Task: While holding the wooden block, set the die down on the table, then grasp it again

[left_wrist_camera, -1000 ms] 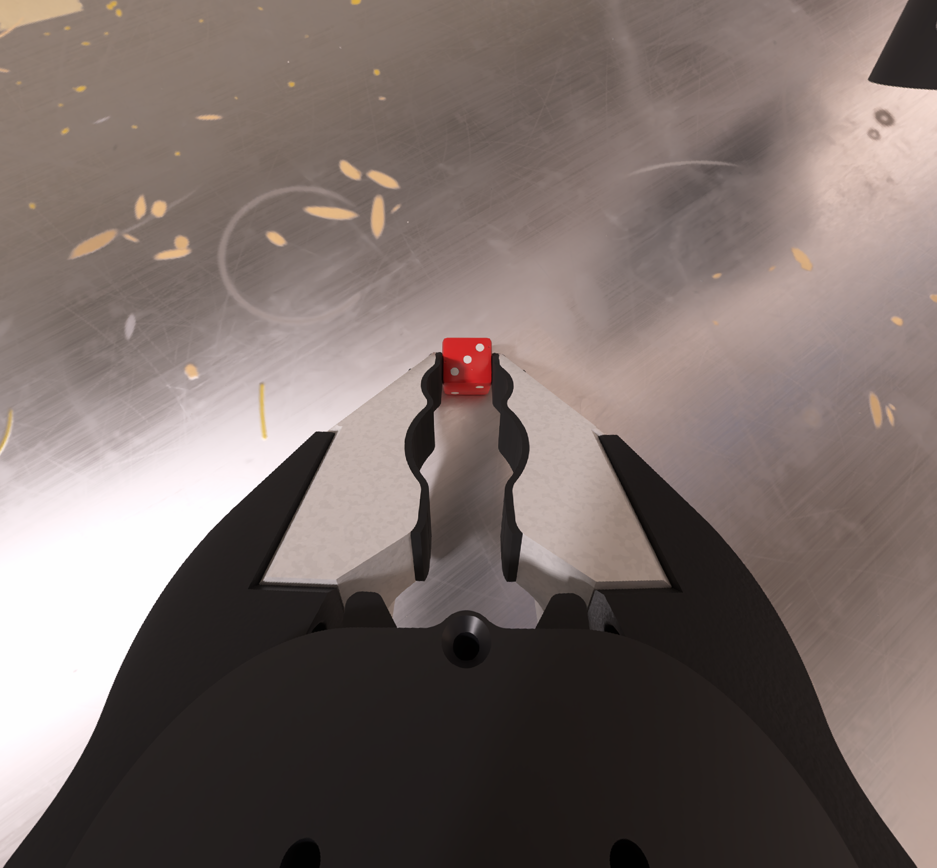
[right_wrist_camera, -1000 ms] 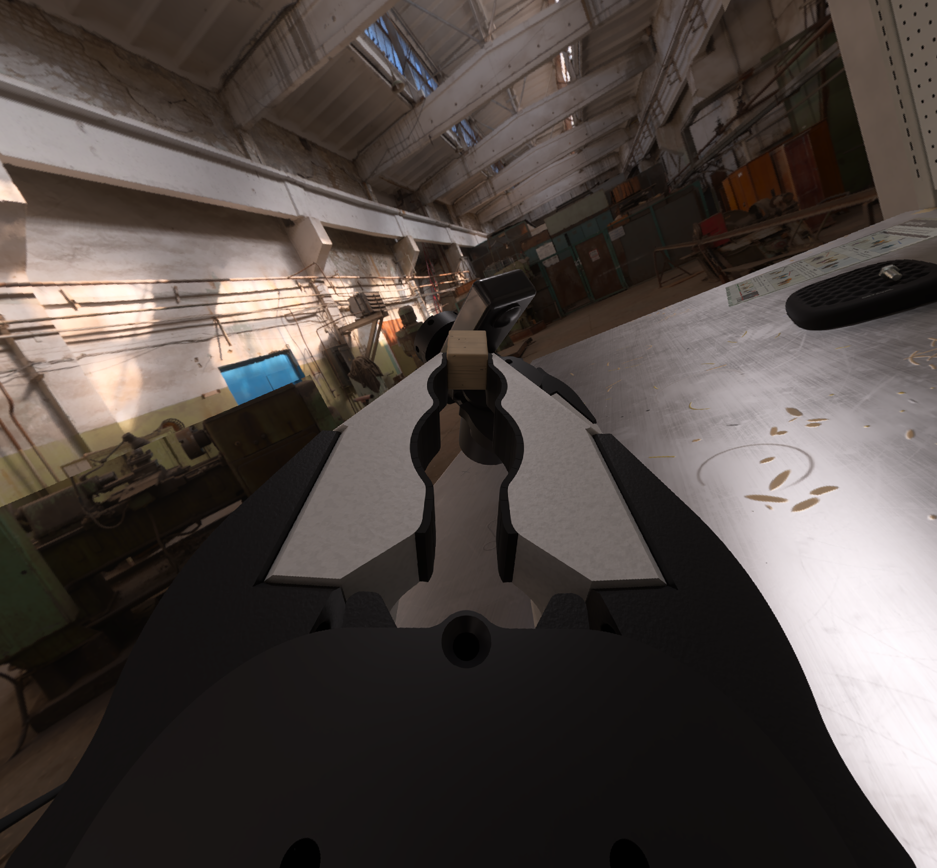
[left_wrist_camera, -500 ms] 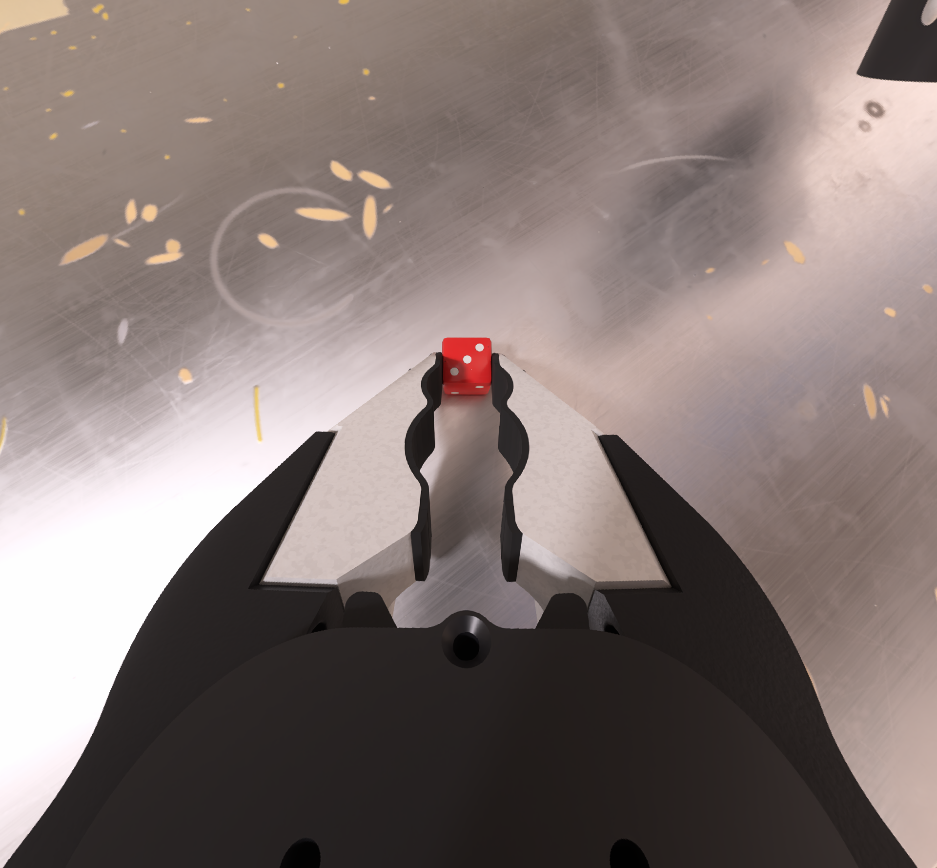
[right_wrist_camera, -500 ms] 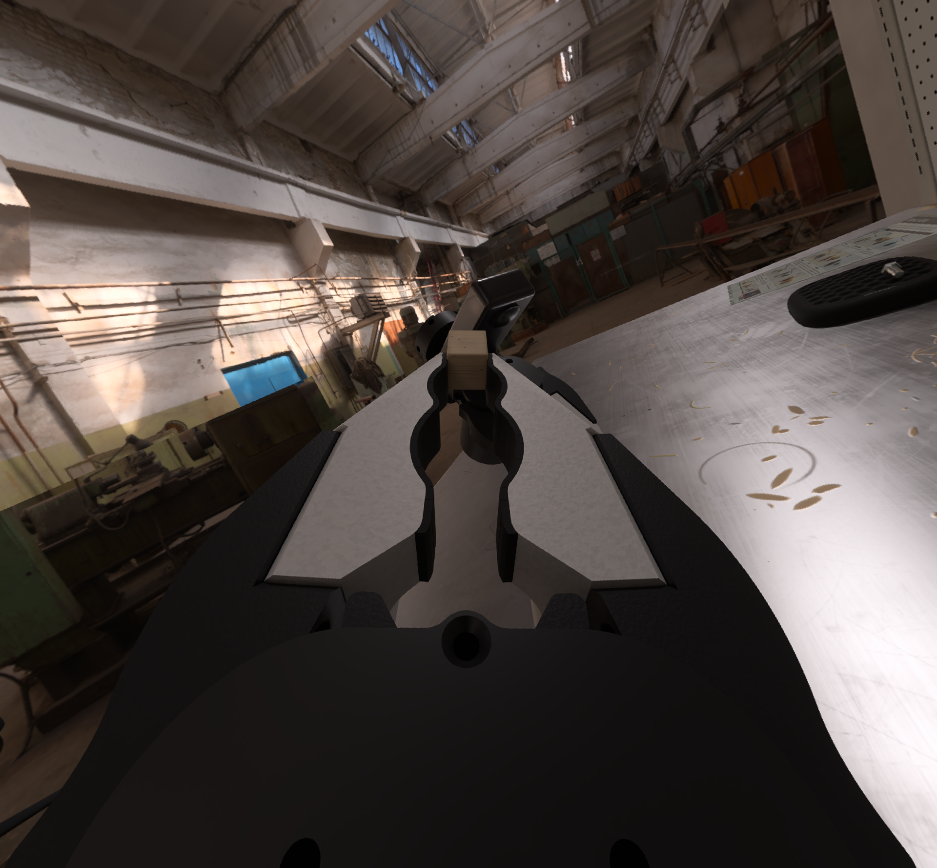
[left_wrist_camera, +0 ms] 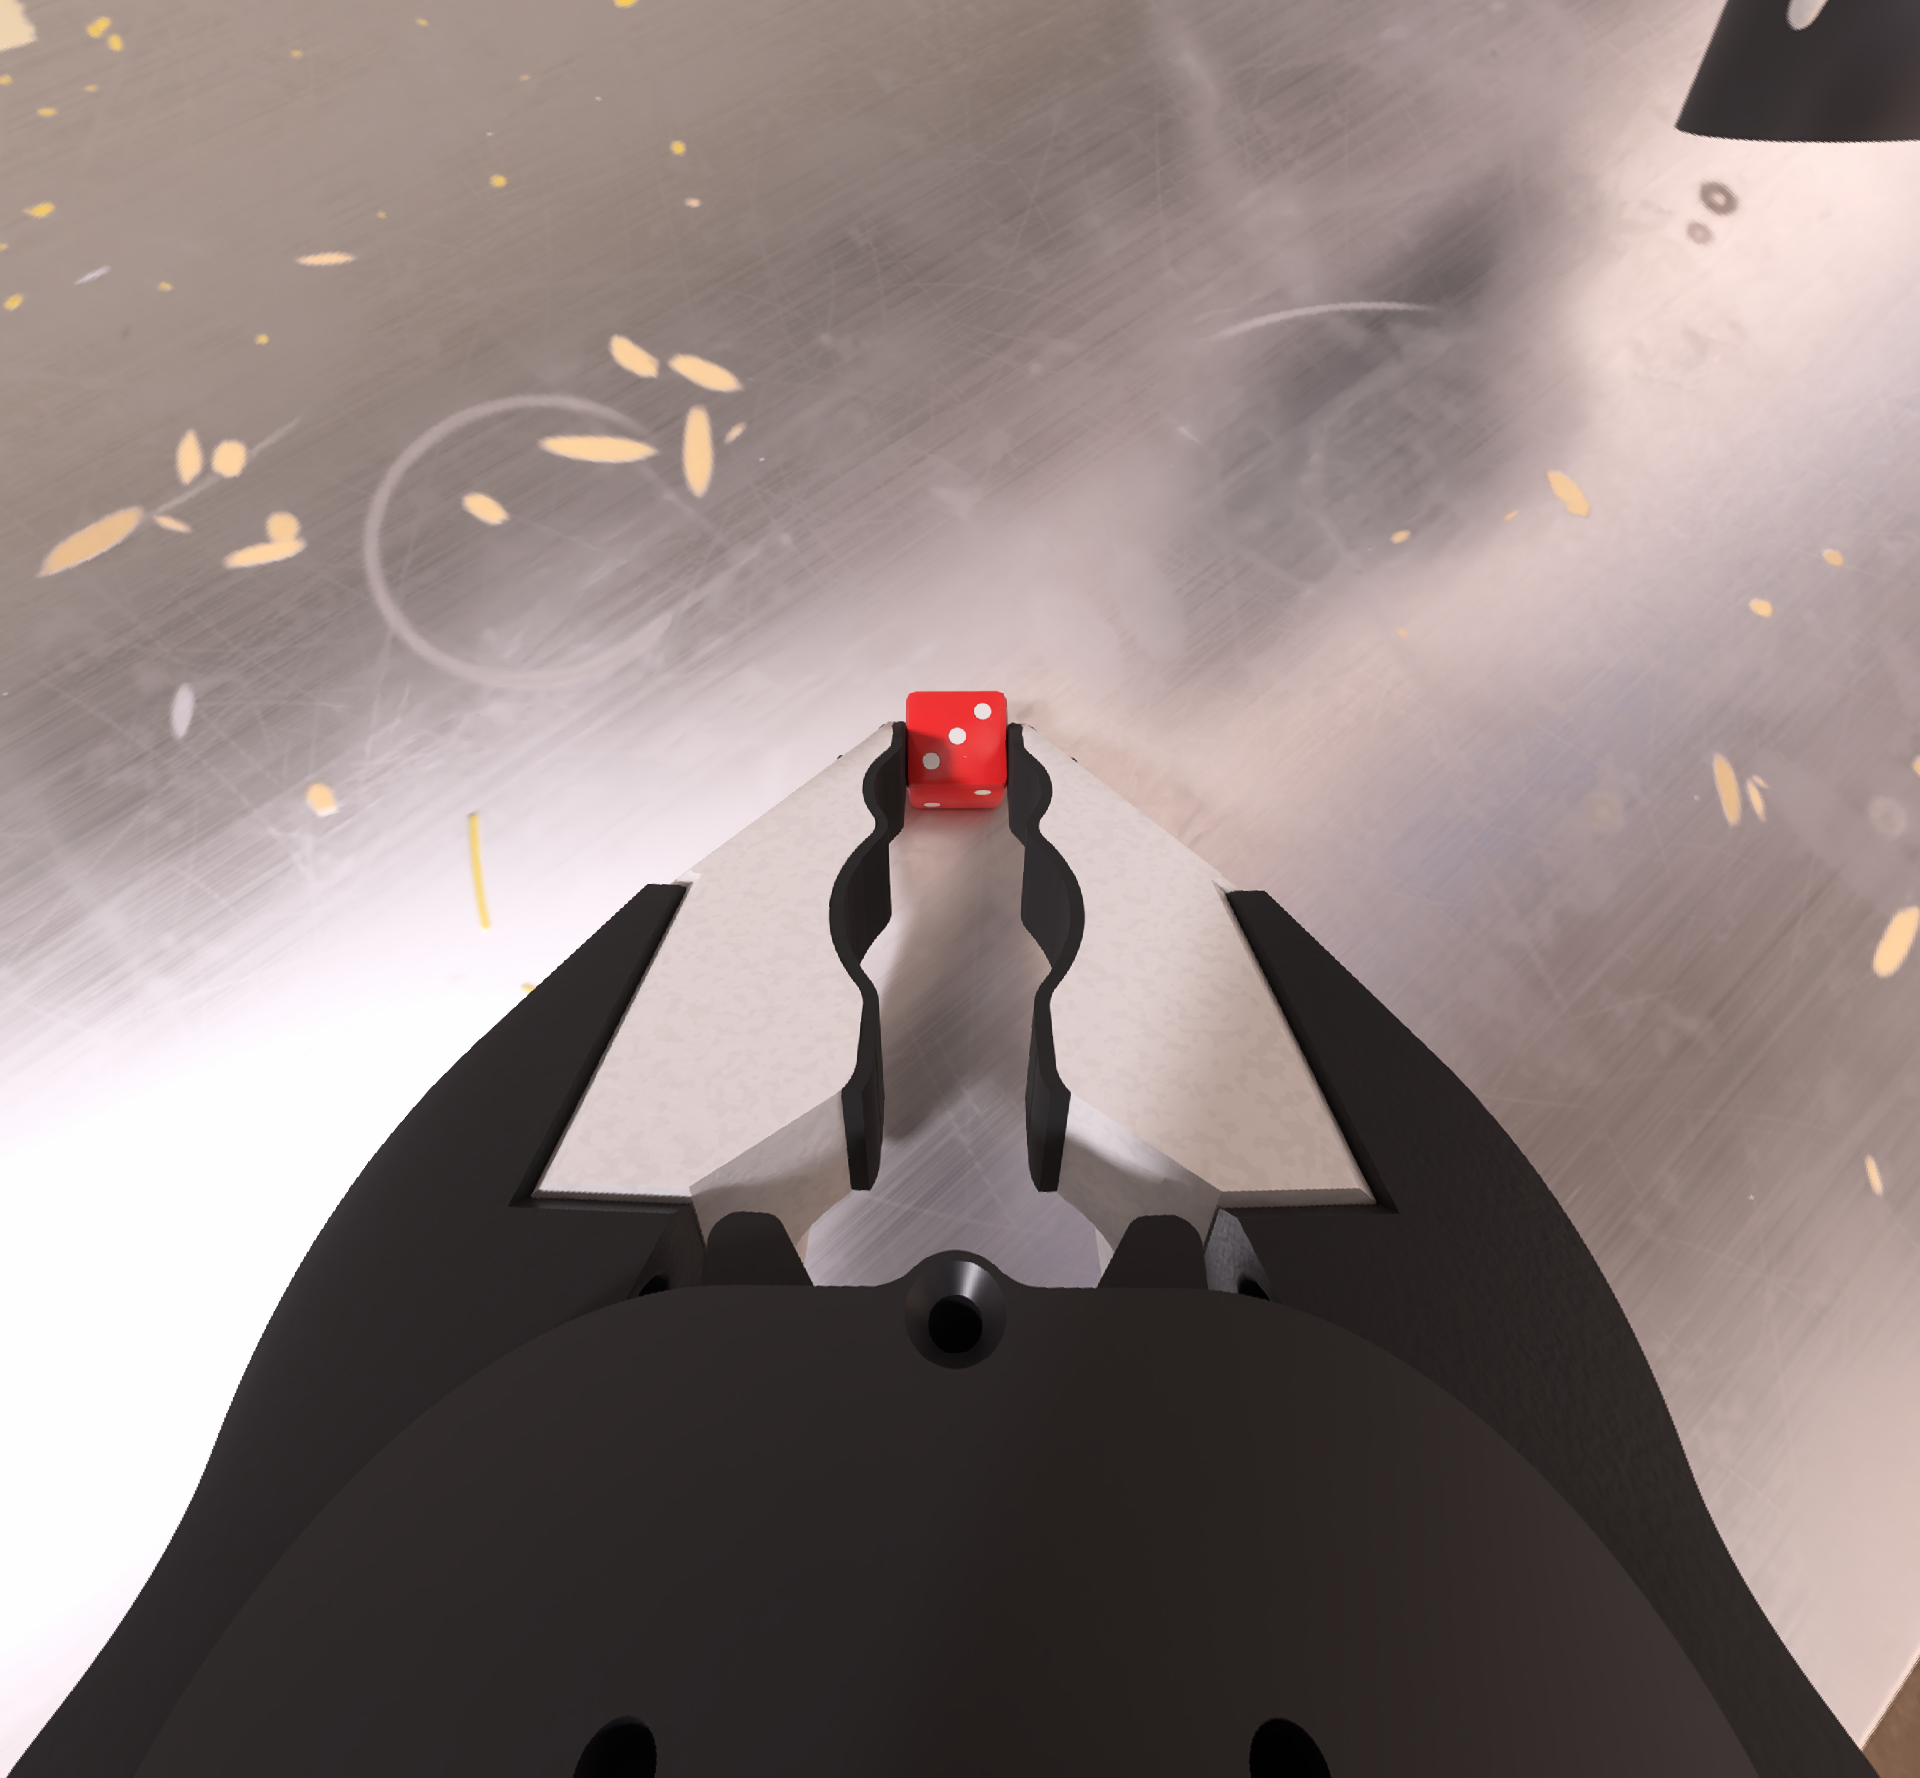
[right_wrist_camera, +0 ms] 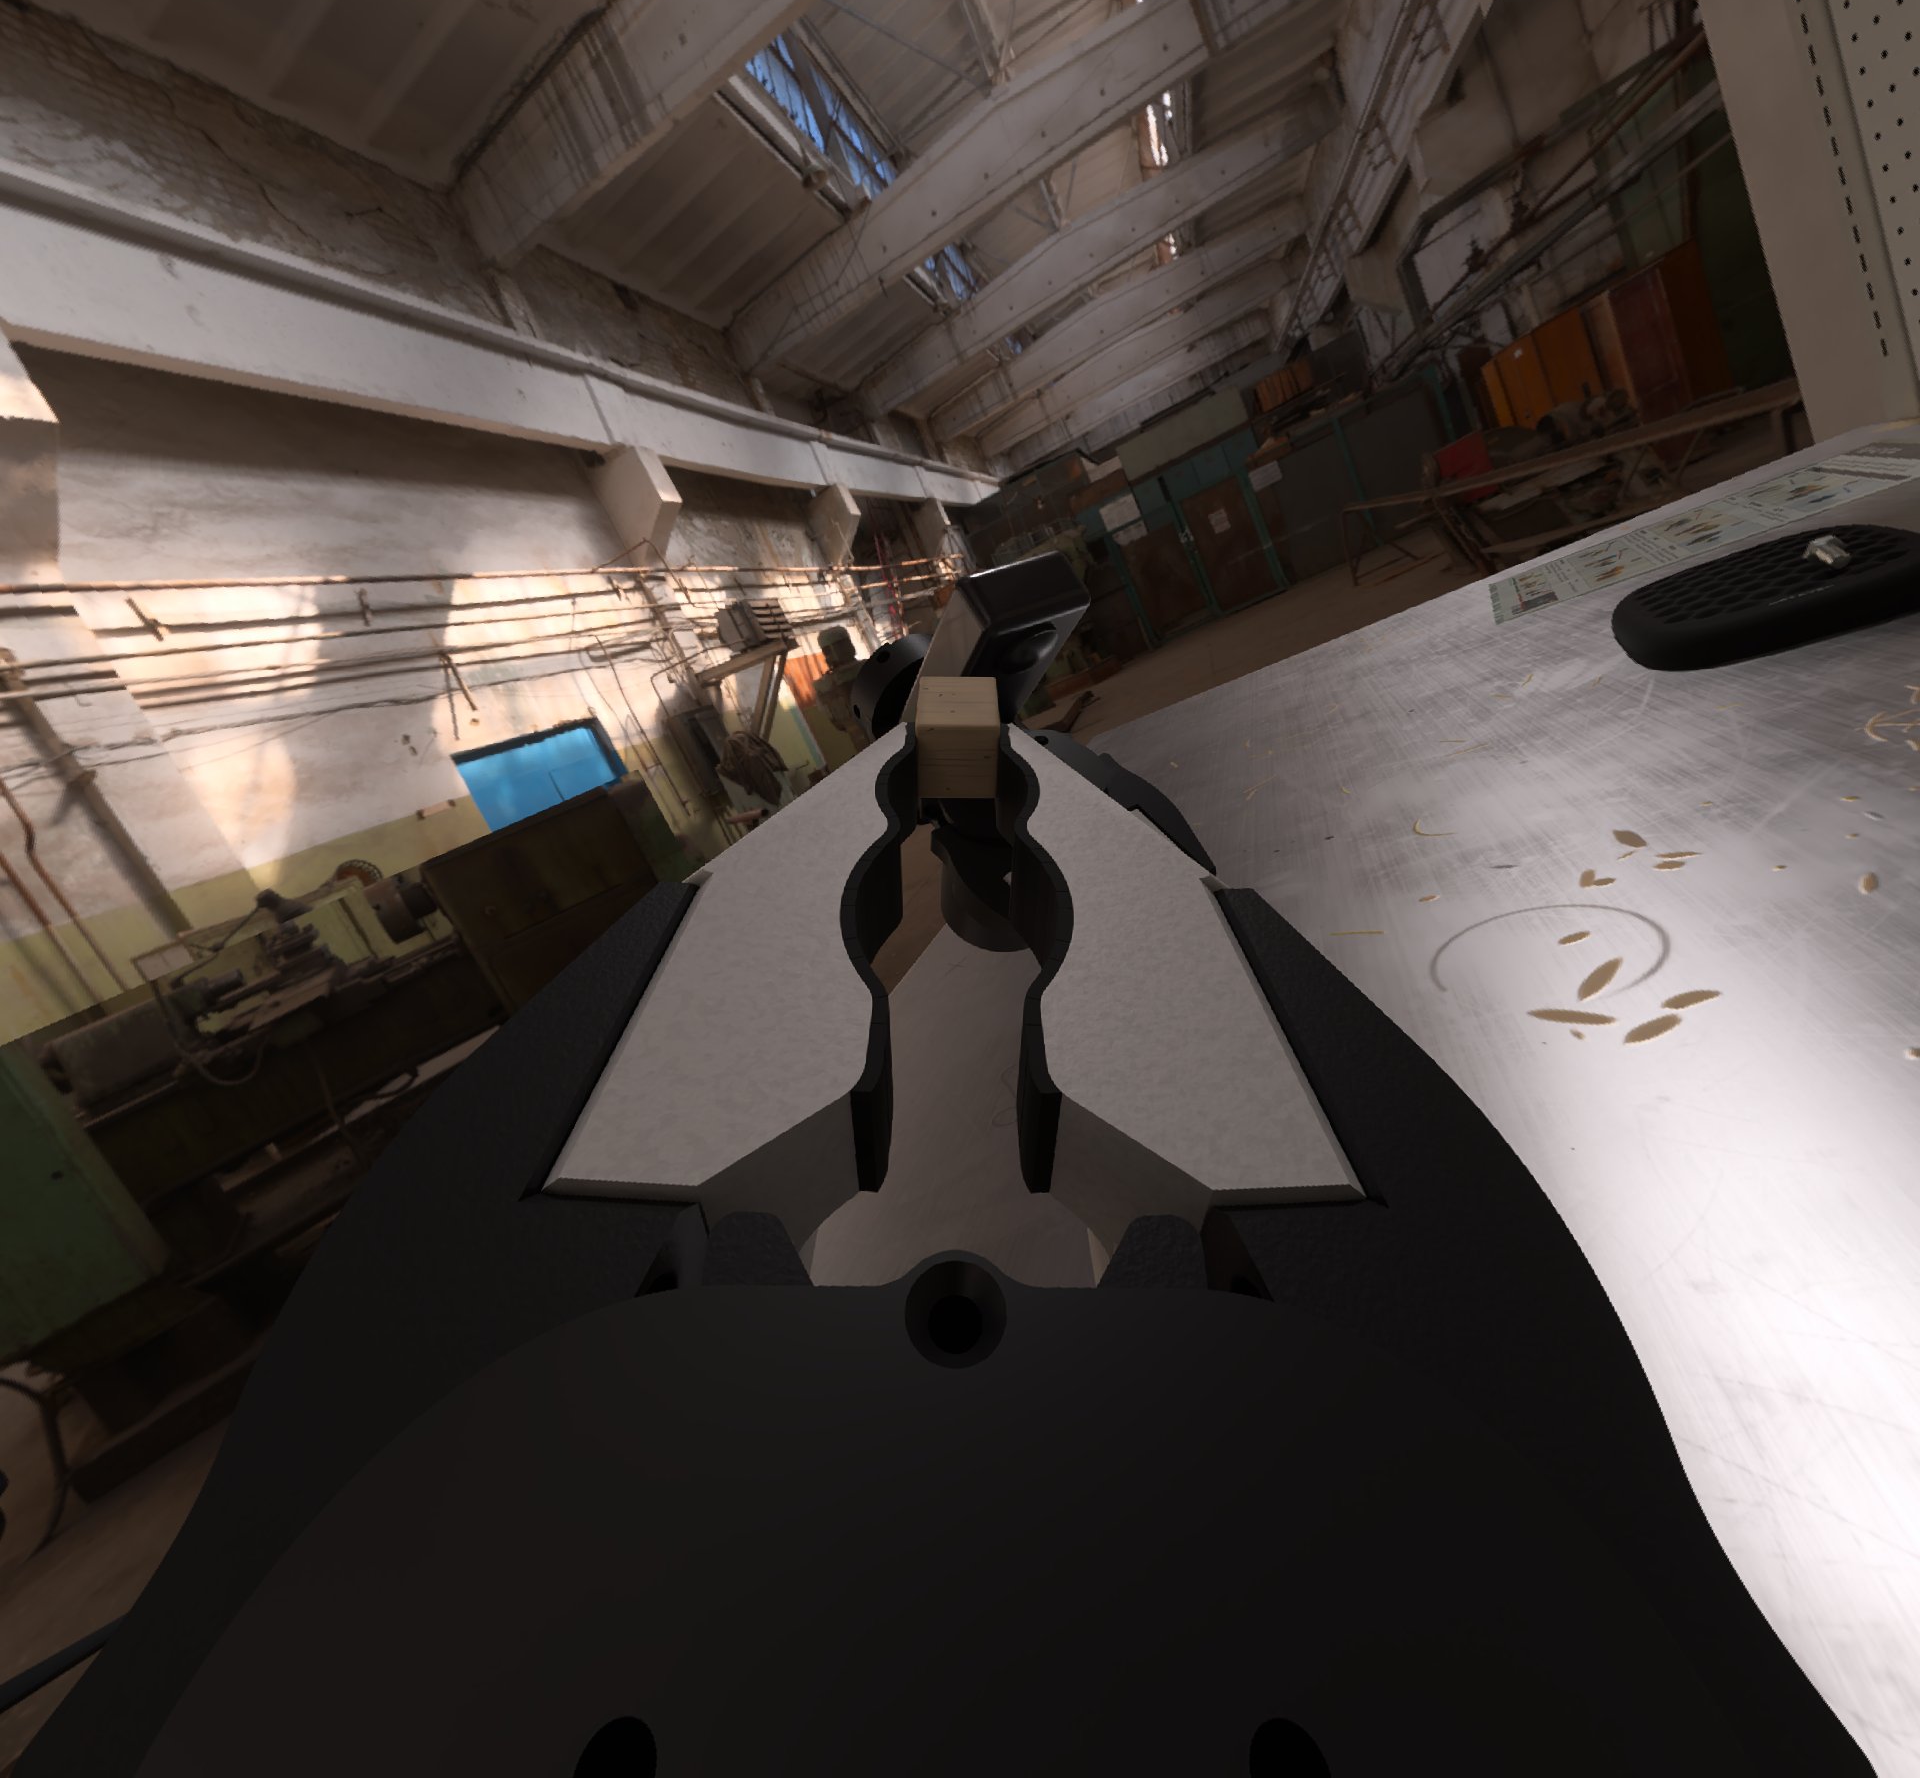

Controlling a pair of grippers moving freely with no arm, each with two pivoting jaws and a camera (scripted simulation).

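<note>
Pinching the red die at its very tips, the left gripper sits at centre frame in the left wrist view, aimed down at the brushed metal table. Both jaws press against the die's side faces; a face with three white pips in a diagonal is turned toward the camera, and a lower face shows two pips. Whether the die is touching the table surface cannot be told from this angle. Pale wood shavings lie scattered across the upper left of the frame, several inside a faint circular scuff mark. A black wedge-shaped piece with a slot cuts into the upper right corner; what it is cannot be told.

In the right wrist view, the right gripper is closed on the wooden block at centre frame, the pale cube clamped between the fingertips and standing a little proud of them. This gripper points out over the table's edge toward a workshop hall. Beyond the block, dark parts of the other gripper show just above and behind it.

The table fills the right side of that frame, carrying more shavings at middle right. At the upper right edge lie a black perforated oval pad with a small metal piece on top, and a printed sheet behind it.
</note>
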